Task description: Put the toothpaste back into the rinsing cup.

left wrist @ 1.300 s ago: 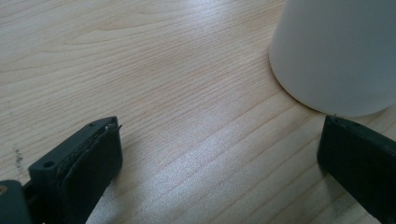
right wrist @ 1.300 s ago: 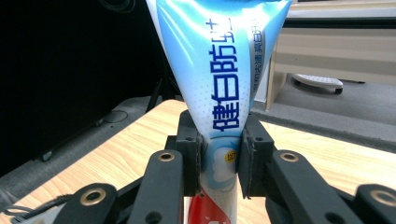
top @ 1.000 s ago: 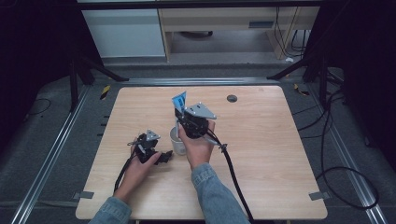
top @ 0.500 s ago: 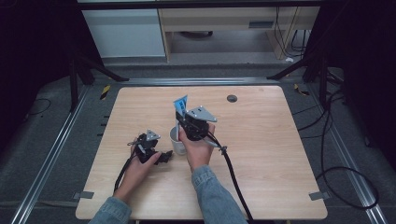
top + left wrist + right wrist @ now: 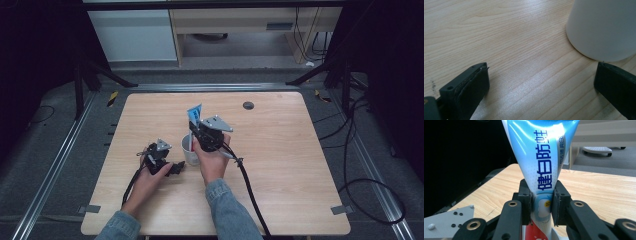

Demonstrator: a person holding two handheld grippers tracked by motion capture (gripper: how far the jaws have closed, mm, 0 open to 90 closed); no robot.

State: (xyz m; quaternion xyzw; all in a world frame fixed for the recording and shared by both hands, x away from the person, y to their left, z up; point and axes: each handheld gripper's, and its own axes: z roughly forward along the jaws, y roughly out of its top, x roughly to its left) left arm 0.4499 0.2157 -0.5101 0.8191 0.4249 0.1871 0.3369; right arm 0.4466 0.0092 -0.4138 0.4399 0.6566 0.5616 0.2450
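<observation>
Right tongs (image 5: 541,207) are clamping a blue toothpaste tube (image 5: 541,157) upright, flat end skyward, above the white cup (image 5: 189,149), barely shifted since a second ago; left tongs (image 5: 541,85) are resting open beside it on the table (image 5: 300,150).

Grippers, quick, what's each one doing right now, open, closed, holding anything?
Left tool: open, holding nothing, resting on the table beside the white cup.
Right tool: closed on the blue toothpaste tube, above the cup.
</observation>
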